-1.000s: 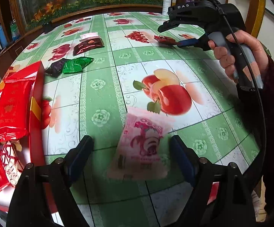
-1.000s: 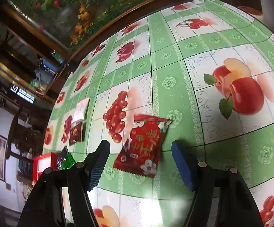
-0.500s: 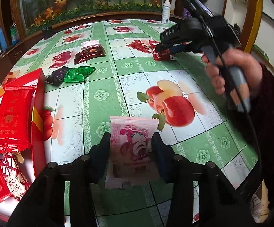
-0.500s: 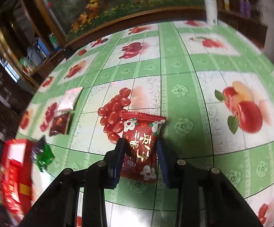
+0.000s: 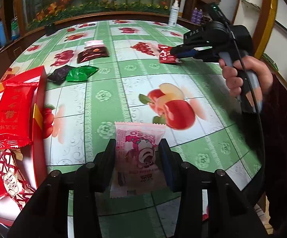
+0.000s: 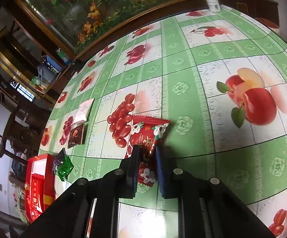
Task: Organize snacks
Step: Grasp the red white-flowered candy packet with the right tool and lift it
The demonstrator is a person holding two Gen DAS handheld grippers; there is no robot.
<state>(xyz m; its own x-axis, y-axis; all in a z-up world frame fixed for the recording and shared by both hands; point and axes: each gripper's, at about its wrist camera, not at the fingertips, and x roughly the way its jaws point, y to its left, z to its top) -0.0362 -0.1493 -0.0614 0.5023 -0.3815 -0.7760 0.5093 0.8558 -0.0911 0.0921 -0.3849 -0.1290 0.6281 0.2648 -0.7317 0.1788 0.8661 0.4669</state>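
Note:
My left gripper [image 5: 138, 152] is shut on a pink snack packet [image 5: 139, 150] and holds it over the near part of the table. My right gripper [image 6: 145, 156] is shut on a red snack packet [image 6: 146, 134]; it also shows in the left wrist view [image 5: 166, 55] at the far right of the table. A red box [image 5: 38, 103] with red packets [image 5: 12, 109] inside stands at the left. It also shows in the right wrist view [image 6: 37, 180].
Loose on the fruit-print tablecloth [image 5: 103, 95] lie a green packet [image 5: 80, 73], a dark purple packet [image 5: 59, 75], a brown packet [image 5: 92, 54] and a white packet [image 5: 93, 43]. A white spray bottle [image 5: 174, 13] stands at the far edge.
Both grippers have closed from wide open onto their packets. The left gripper has lifted the pink packet. The right gripper has gripped the red one.

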